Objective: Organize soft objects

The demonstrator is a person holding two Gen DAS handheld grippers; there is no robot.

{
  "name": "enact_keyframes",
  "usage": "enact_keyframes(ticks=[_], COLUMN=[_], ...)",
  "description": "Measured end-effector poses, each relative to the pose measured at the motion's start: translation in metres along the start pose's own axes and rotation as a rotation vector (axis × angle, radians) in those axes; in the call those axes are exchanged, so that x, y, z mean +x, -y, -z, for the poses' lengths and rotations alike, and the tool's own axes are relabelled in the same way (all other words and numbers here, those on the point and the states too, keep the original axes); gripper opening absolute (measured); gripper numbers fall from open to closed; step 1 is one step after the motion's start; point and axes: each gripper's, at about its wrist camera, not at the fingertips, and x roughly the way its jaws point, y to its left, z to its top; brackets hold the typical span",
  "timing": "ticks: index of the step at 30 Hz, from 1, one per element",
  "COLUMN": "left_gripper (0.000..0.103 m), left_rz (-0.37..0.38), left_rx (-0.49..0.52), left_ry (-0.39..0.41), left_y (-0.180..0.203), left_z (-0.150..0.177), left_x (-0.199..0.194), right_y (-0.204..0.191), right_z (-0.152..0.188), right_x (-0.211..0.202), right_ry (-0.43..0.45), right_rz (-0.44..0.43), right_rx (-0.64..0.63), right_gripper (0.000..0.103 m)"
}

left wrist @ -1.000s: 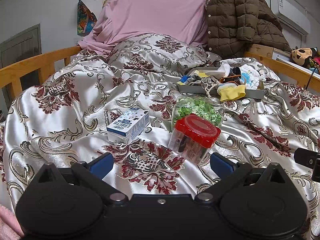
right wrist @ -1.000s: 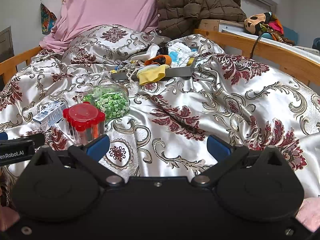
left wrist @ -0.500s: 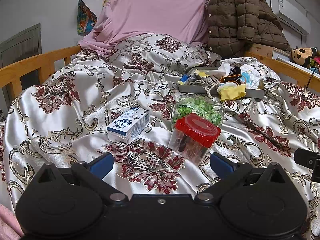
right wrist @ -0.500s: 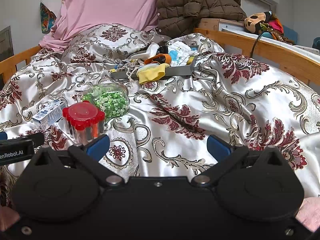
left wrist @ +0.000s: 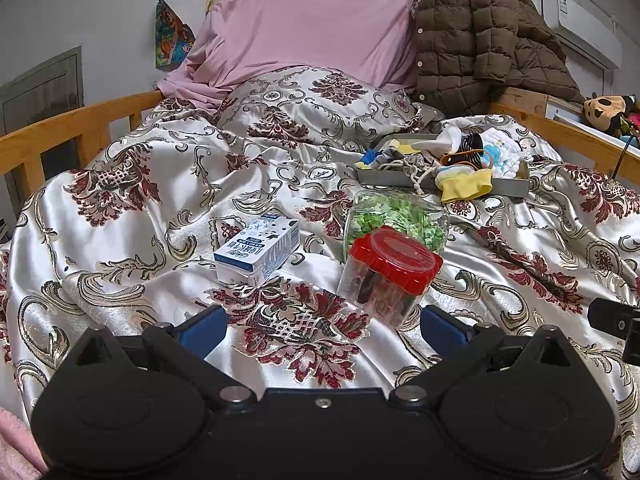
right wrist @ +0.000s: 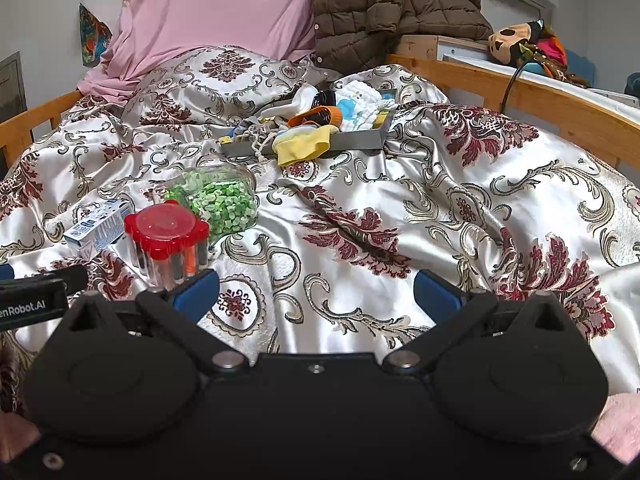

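Both grippers are hovering wide open and empty over the bed (left wrist: 120, 220). Just ahead of the left gripper (left wrist: 322, 326) a red-lidded jar (left wrist: 390, 274) is standing. Far ahead of the right gripper (right wrist: 316, 290), the tray (right wrist: 360, 138) is holding the soft things (right wrist: 304, 146).

Both grippers are matte black with rounded housings, silver pivot screws and blue fingertips (left wrist: 204, 326); white "enRobot.AI" lettering marks the left gripper (right wrist: 32, 304), pink sleeve in lower corners.
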Motion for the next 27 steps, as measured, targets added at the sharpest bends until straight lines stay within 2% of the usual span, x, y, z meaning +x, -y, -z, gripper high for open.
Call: enact_keyframes(ticks=[14,21,27], left_gripper=[0.102,0.102,0.102], left_rz=[0.0,-0.023,0.022], left_rx=[0.001,0.034,0.033], left_ry=[0.002,-0.007,0.023], left_y=[0.001,0.003,0.008], left_z=[0.0,0.0,-0.003], left_x=[0.0,-0.004,-0.011], right_y=[0.001,0.001,0.002], right_z=[0.0,0.0,0.0], right_x=[0.0,0.0,0.0], right_ry=[0.0,0.001,0.0], right_rz=[-0.001,-0.001,-0.002], right_rx=[0.0,0.0,0.001], right_gripper=[0.102,0.102,0.102])
